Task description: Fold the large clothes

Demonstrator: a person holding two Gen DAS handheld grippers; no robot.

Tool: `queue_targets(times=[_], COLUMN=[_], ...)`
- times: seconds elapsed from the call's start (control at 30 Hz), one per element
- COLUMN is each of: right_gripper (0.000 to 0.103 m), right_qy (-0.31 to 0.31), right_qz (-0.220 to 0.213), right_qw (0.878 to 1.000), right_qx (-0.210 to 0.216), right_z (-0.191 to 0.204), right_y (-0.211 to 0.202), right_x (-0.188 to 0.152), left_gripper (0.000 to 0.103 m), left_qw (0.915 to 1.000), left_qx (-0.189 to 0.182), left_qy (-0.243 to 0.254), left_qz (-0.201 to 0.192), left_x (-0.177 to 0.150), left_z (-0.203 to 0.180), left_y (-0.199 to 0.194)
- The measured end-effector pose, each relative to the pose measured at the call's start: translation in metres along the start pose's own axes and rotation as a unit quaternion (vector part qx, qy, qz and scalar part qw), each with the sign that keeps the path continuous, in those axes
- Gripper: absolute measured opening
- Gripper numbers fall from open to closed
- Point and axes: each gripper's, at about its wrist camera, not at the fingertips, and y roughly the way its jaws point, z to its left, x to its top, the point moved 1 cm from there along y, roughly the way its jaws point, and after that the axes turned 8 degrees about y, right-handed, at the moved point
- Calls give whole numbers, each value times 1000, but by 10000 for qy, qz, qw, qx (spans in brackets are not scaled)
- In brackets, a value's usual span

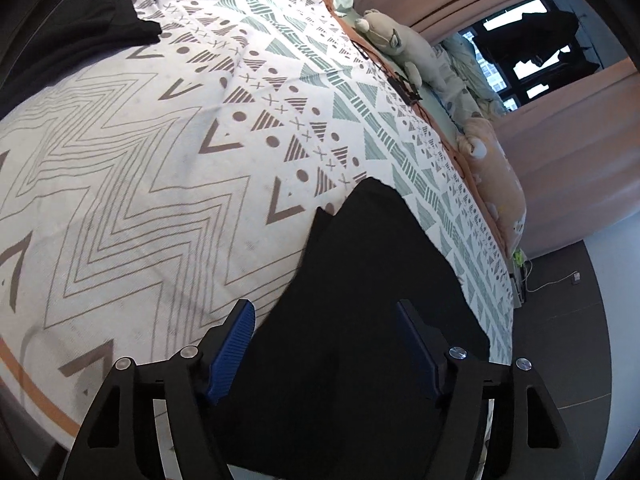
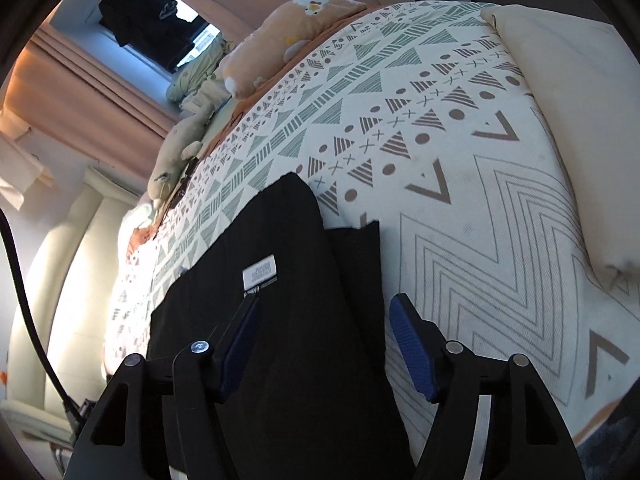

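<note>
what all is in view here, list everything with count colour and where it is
black garment: one, black with a white label, lying on the bedspread under both grippers
second dark cloth: one, black, far corner of the bed in the left wrist view
bedspread: one, white with grey, brown and green geometric print, covering the bed
cream pillow: one, cream, on the bed's right side in the right wrist view
plush toys: at least two, one grey and one peach, along the far bed edge
curtains: pink, by the window
window: one, with dark clothing hanging in it
left hand-held gripper: one, black with blue pads, open over the garment
right hand-held gripper: one, black with blue pads, open over the garment
</note>
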Motion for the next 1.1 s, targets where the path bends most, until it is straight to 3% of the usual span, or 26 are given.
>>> queue_targets(times=[0.17, 0.3, 0.4, 0.63, 0.9, 1.0, 1.07, 1.1], right_gripper=[65, 26, 10, 3, 4, 20, 44, 62], right_qy=[-155, -181, -327, -309, -116, -86, -40, 18], right_qz=[234, 497, 391, 327, 358, 413, 456, 481], right_qw=[9995, 9986, 9987, 9987, 9990, 9990, 9989, 9988], right_qx=[-120, -66, 52, 232, 251, 135, 73, -9], right_z=[-8, -23, -25, -37, -47, -46, -49, -52], right_y=[2, 8, 1, -16, -17, -20, -26, -29], right_x=[-21, -43, -53, -67, -69, -69, -71, -72], left_gripper=[67, 64, 62, 61, 61, 61, 61, 61], left_qw=[9995, 9987, 9986, 9985, 9981, 9975, 9968, 9966], left_qx=[217, 287, 237, 164, -104, -230, -330, -372], left_qy=[18, -39, -25, -10, -254, -352, -398, -408], left_qz=[240, 421, 463, 531, 561, 574, 601, 616], left_x=[-23, -39, -47, -56, -60, -60, -59, -59], left_z=[21, 34, 39, 39, 47, 49, 48, 48], left_y=[3, 6, 4, -3, -5, -3, 1, 2])
